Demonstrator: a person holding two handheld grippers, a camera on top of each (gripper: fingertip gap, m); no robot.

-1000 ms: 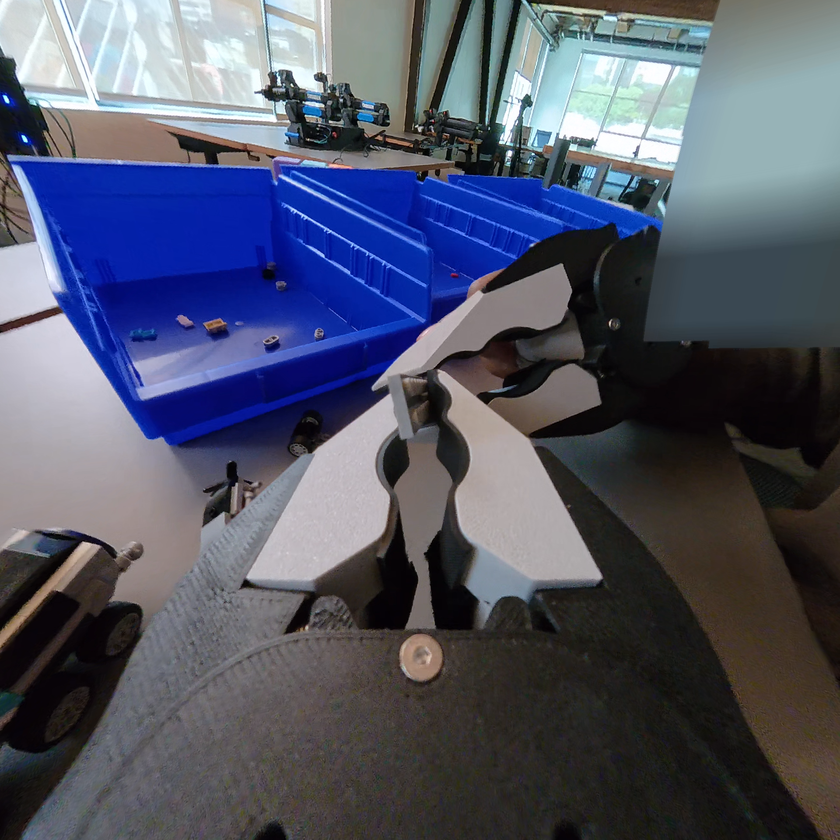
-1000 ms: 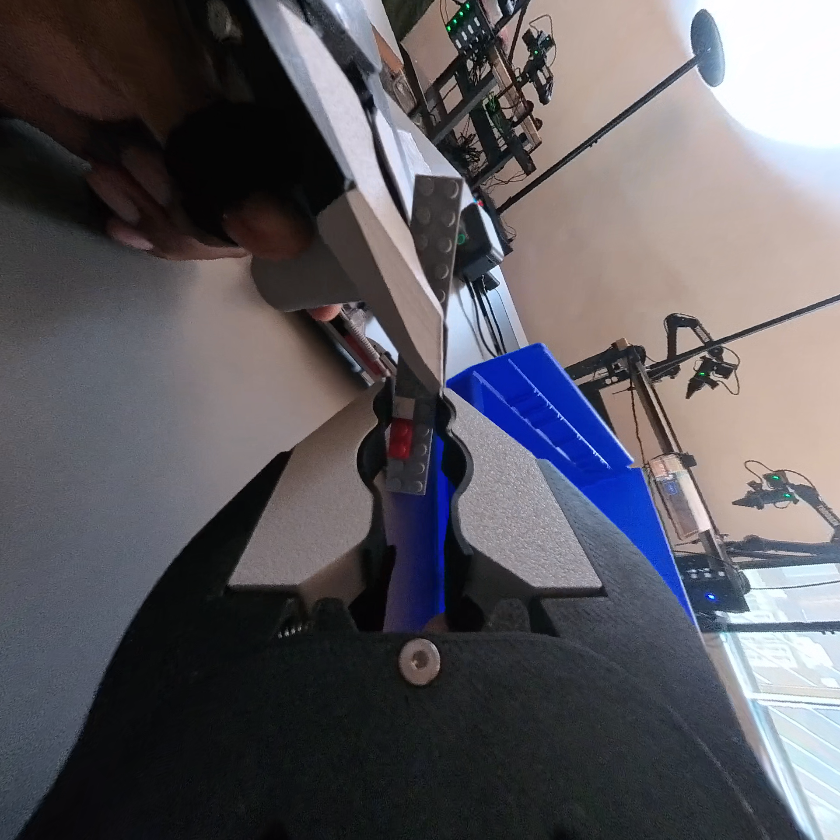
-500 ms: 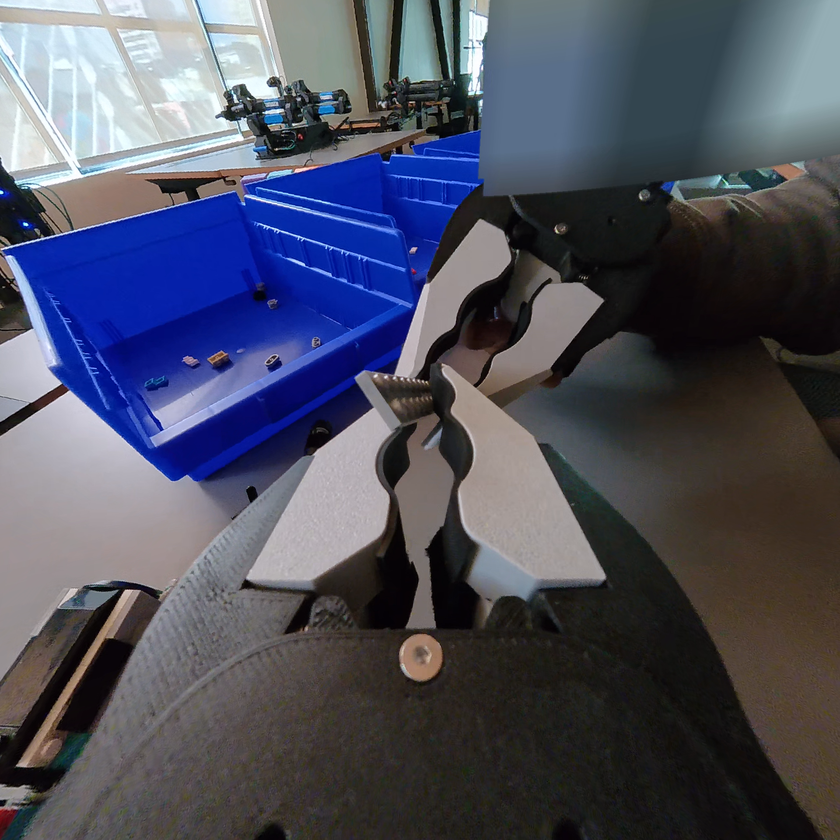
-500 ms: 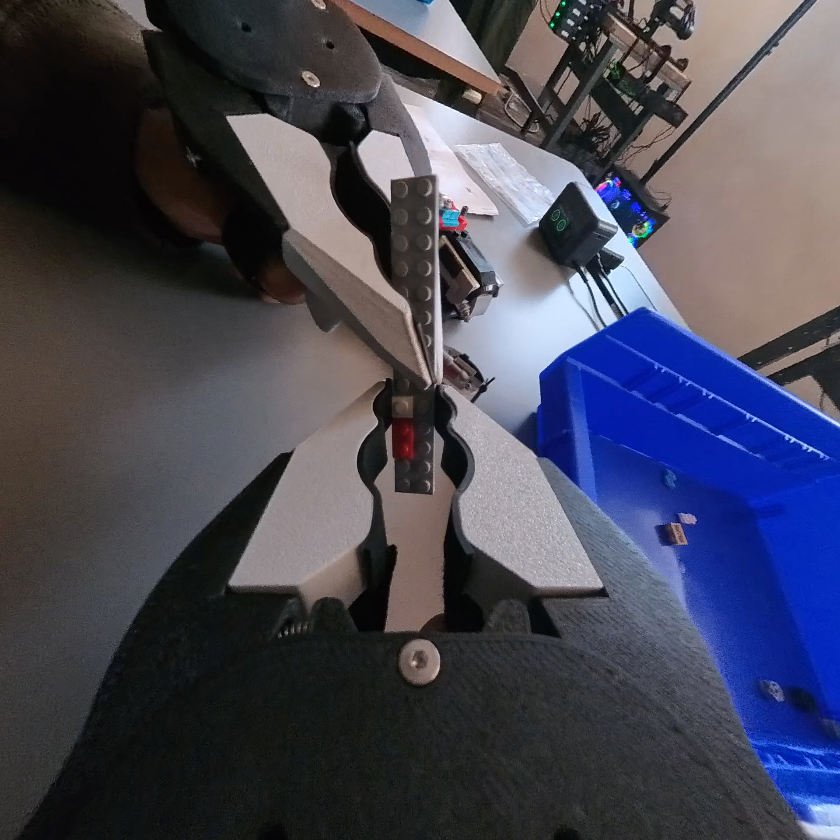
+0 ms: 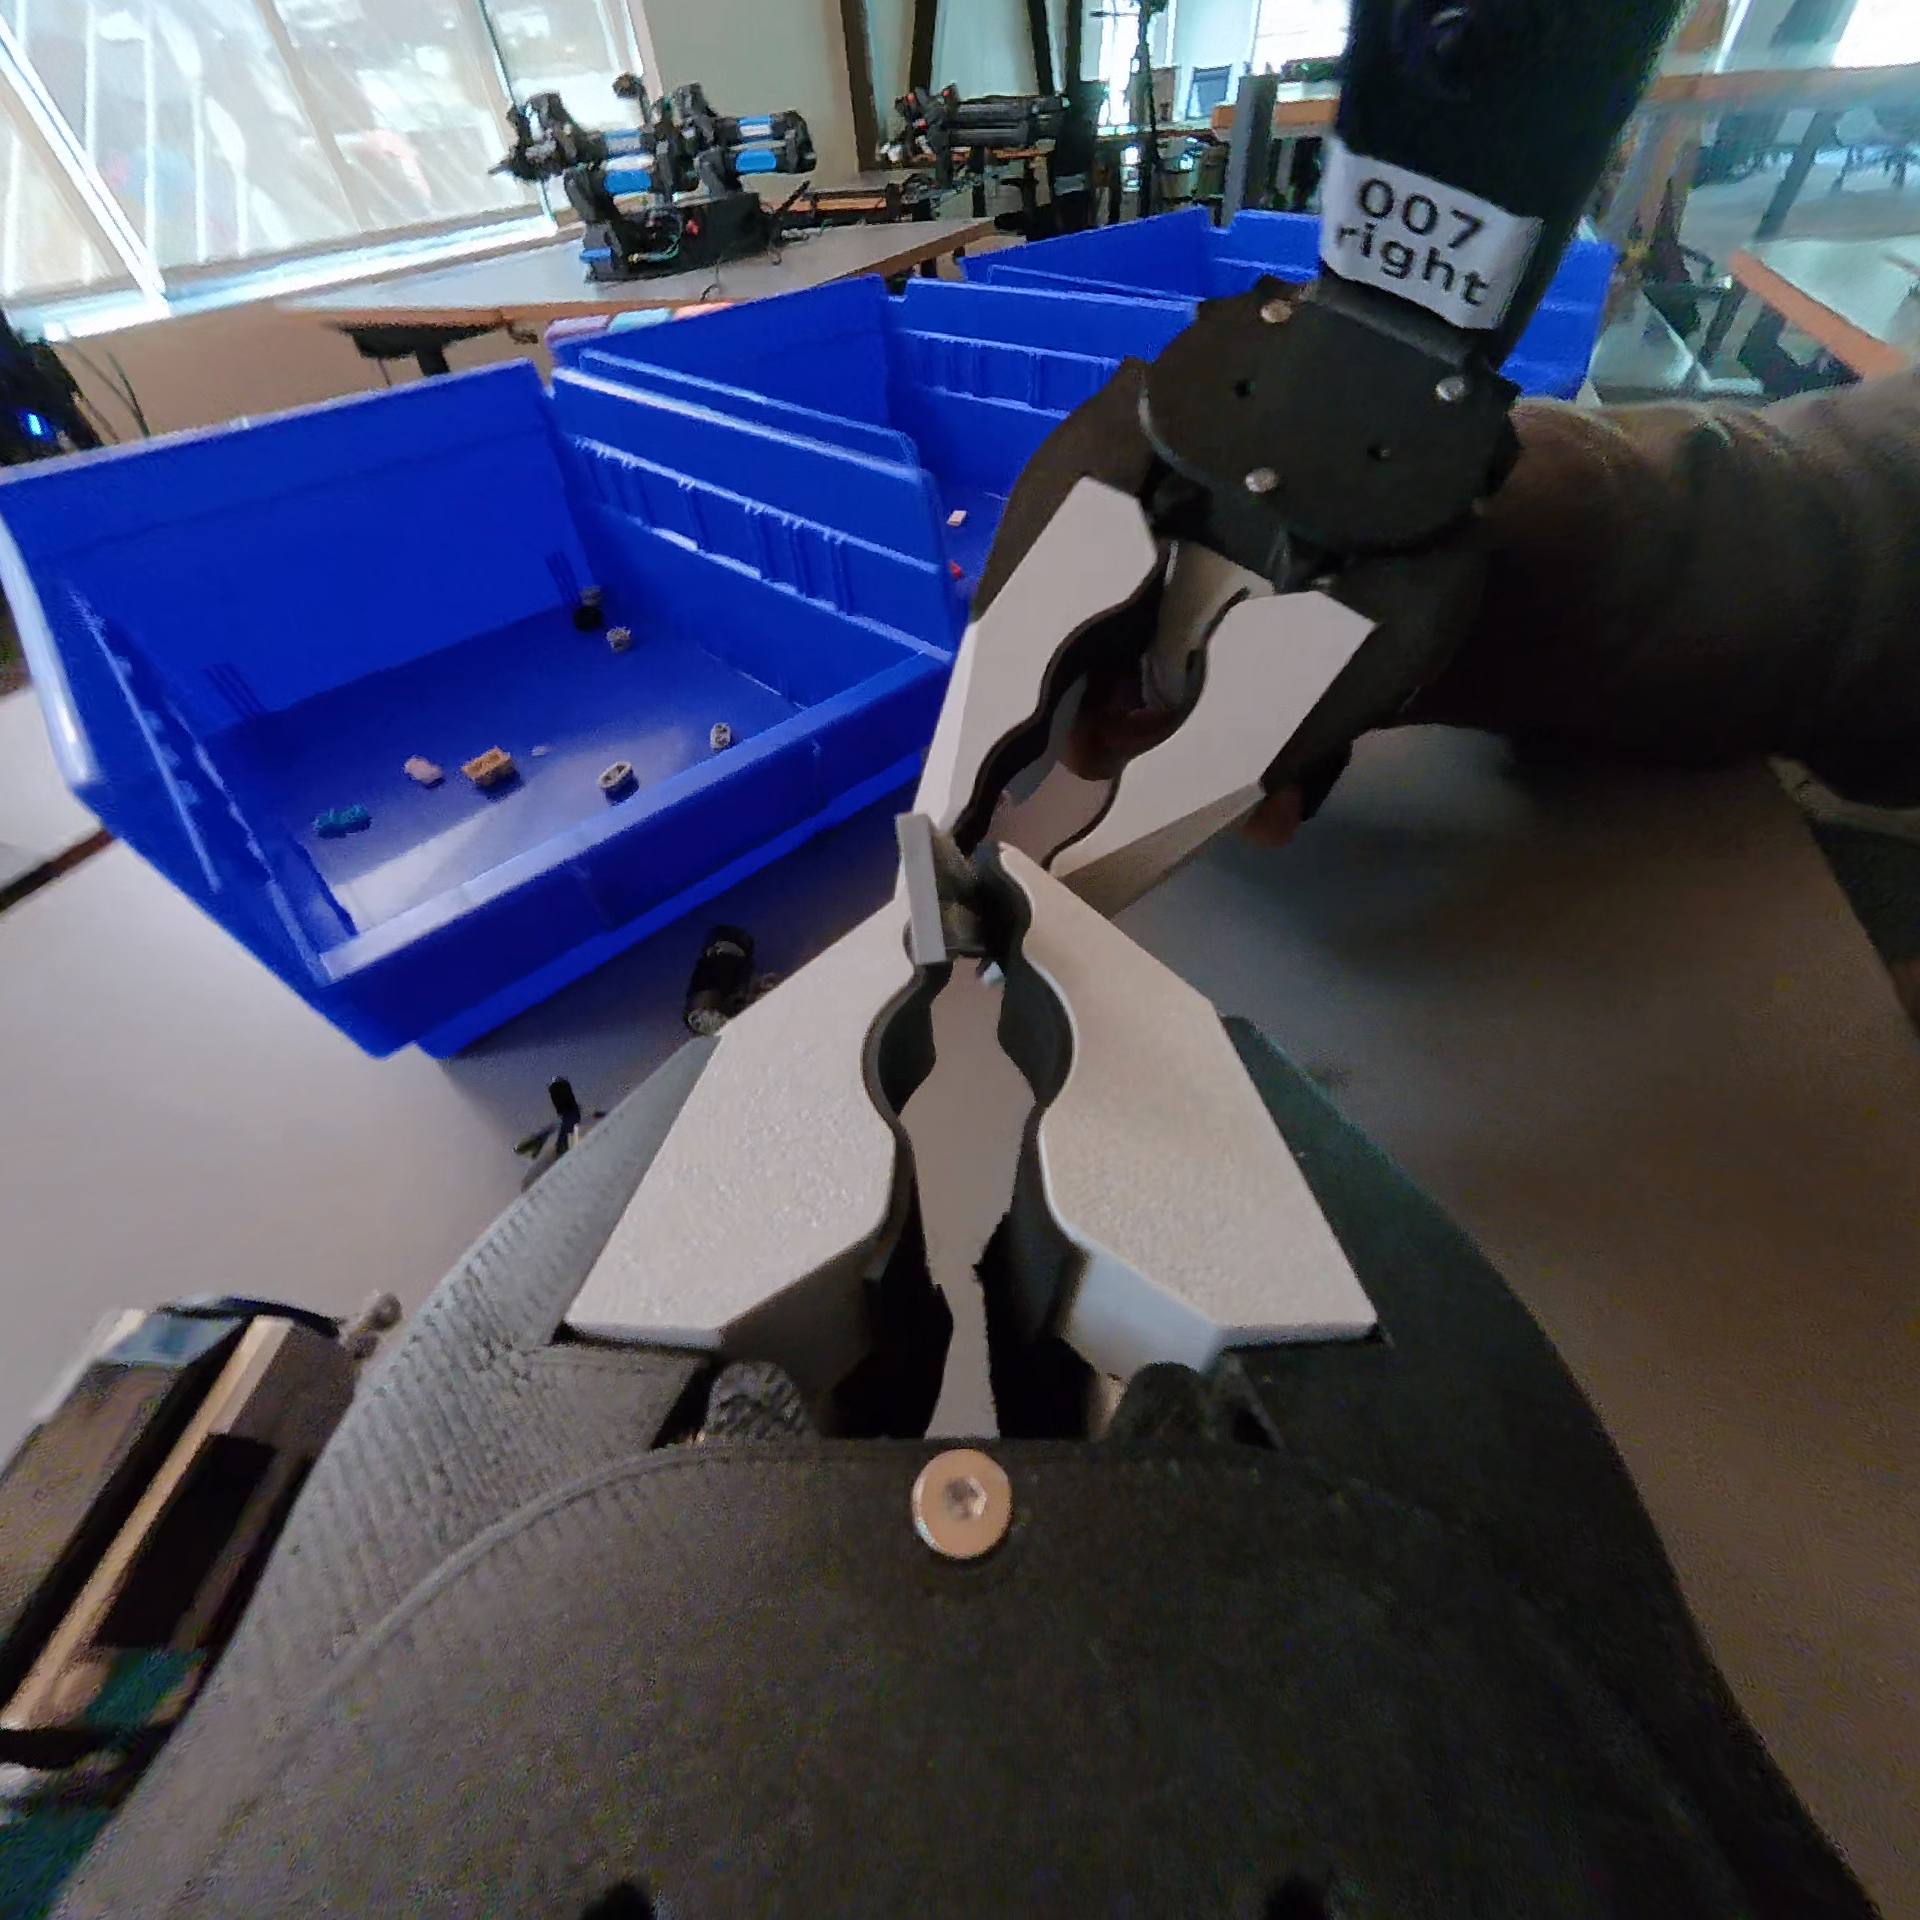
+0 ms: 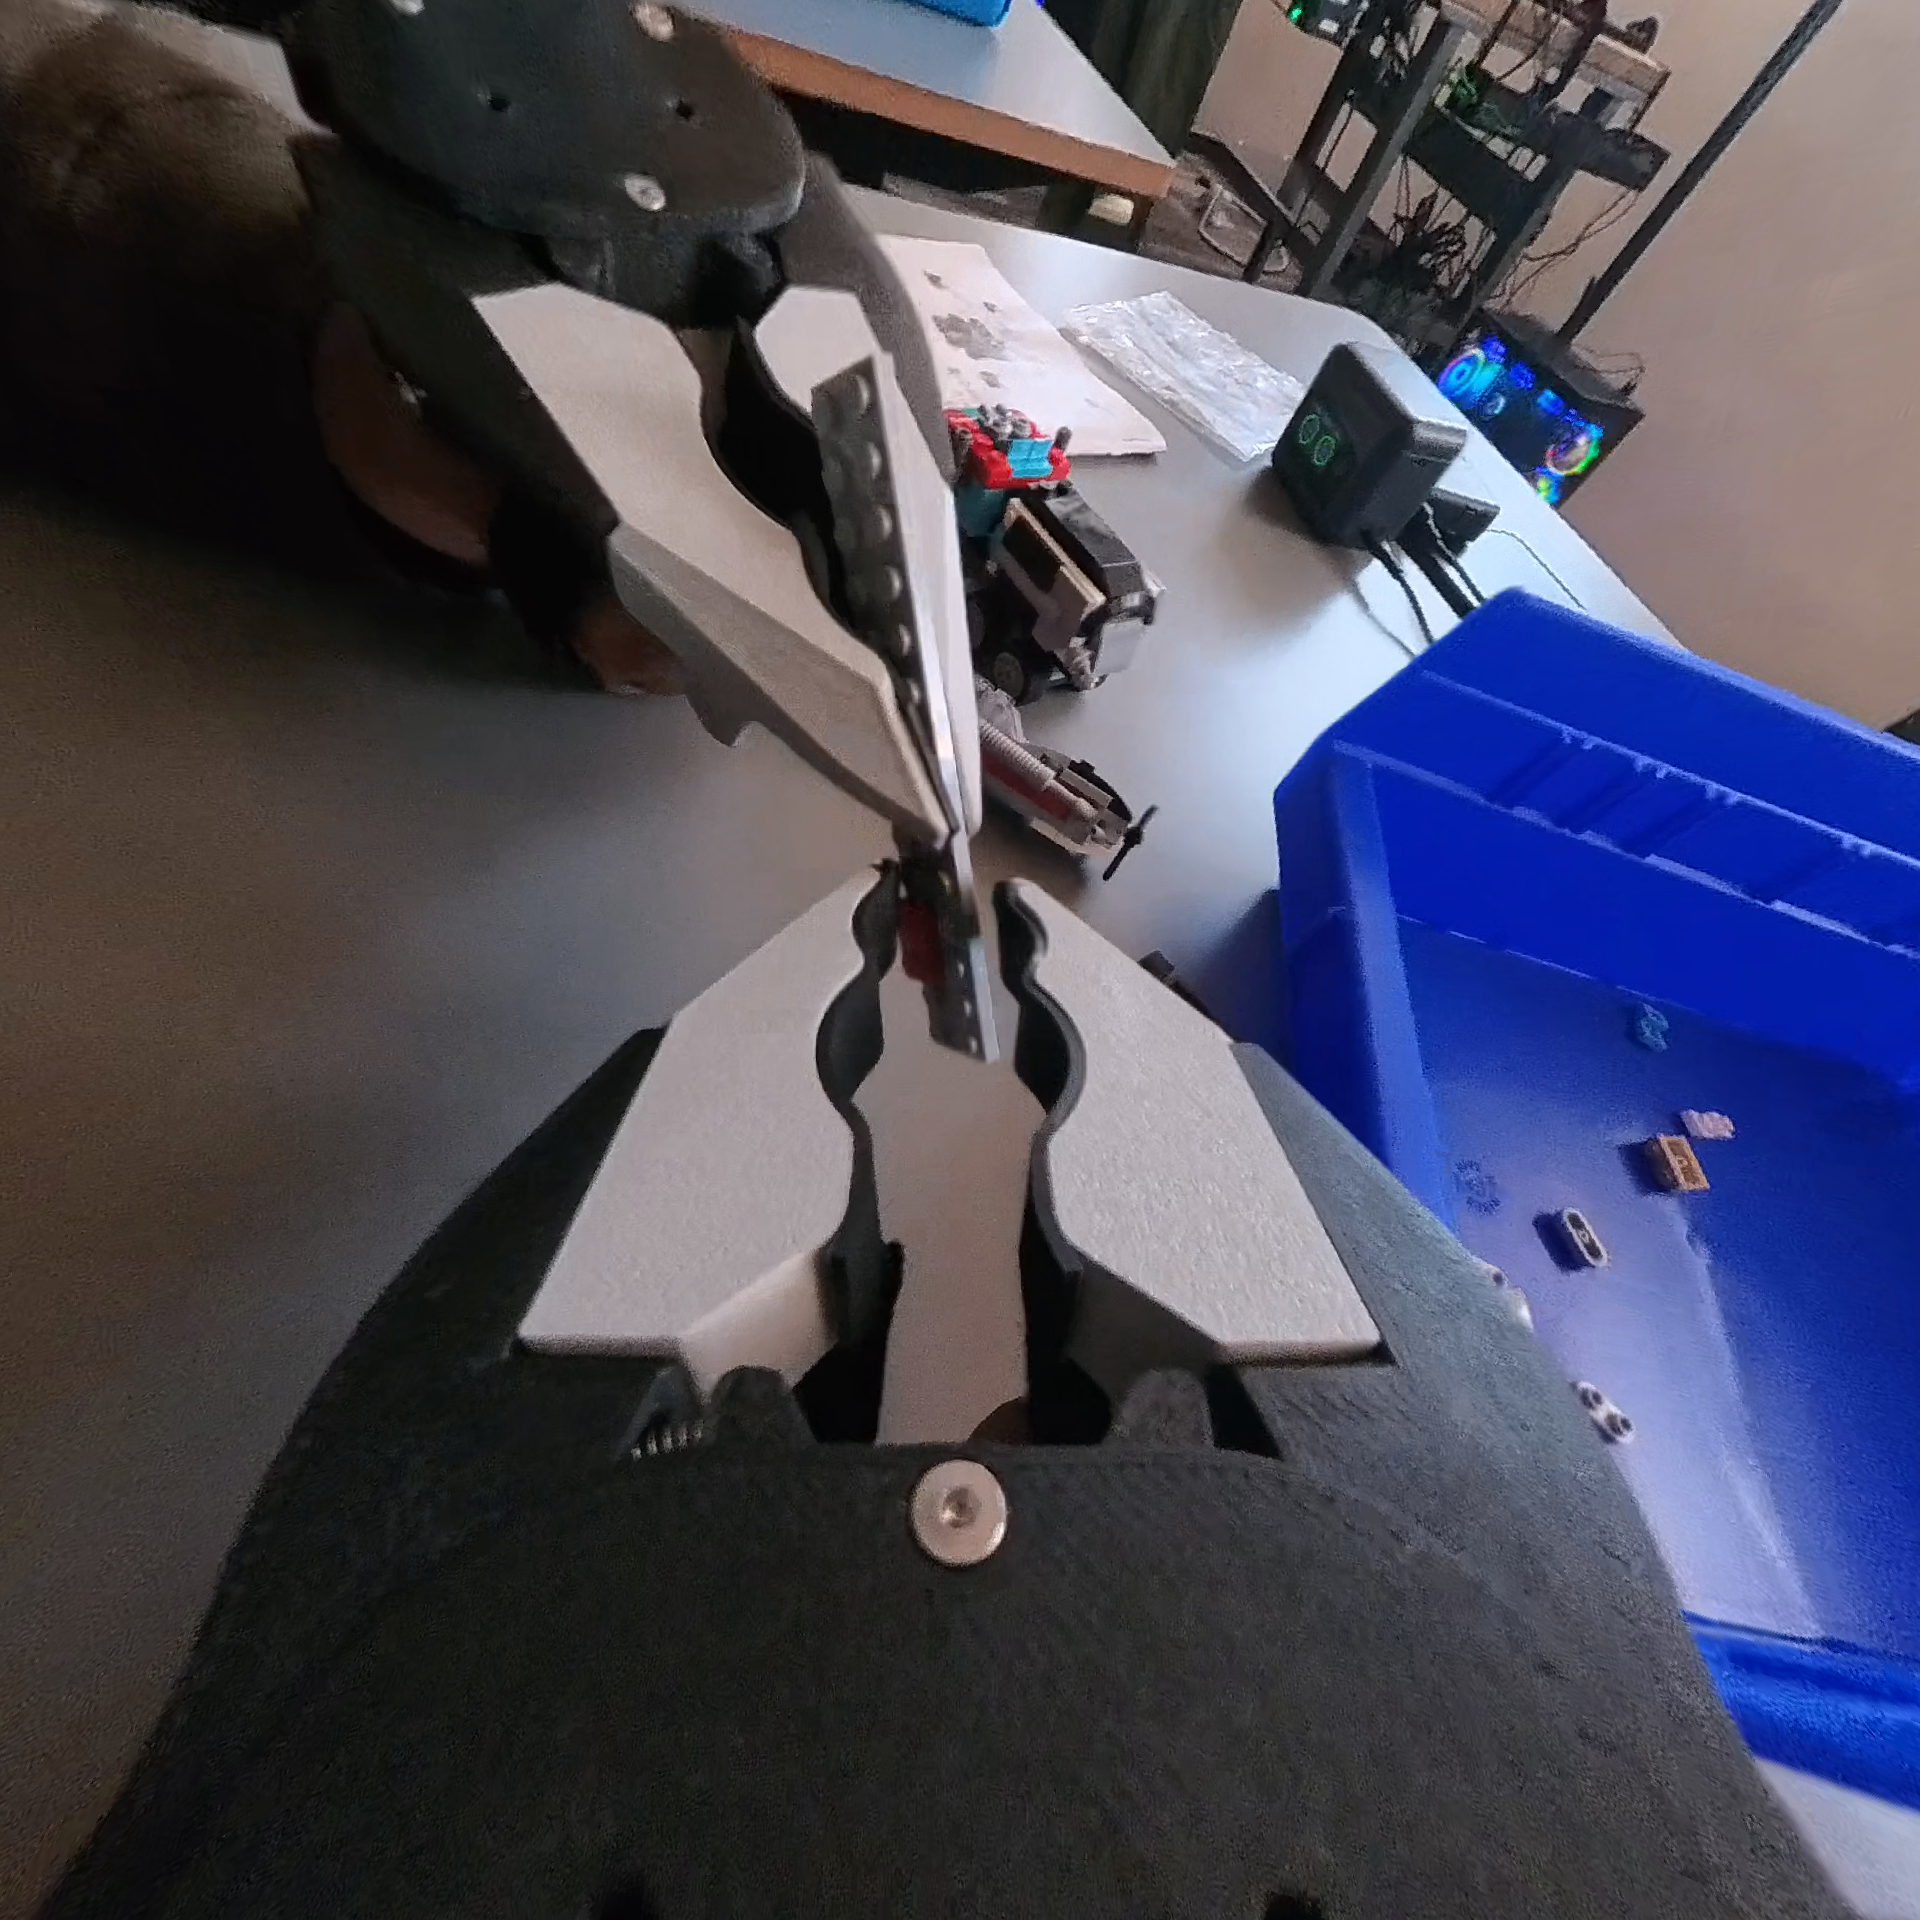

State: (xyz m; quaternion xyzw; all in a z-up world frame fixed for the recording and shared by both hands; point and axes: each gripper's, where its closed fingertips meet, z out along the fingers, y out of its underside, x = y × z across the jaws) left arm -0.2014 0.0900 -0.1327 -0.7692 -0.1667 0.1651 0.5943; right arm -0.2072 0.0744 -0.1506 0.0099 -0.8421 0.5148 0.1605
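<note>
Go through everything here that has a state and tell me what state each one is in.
Left gripper: shut on the gray studded plate.
Right gripper: open, plate end between its fingers, gap at one pad.
Blue bin: open-topped, few small pieces inside.
Toy truck: on its wheels.
Black box device: lit green.

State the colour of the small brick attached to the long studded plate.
Red; the small brick on the grey plate shows best in the right wrist view.
</note>
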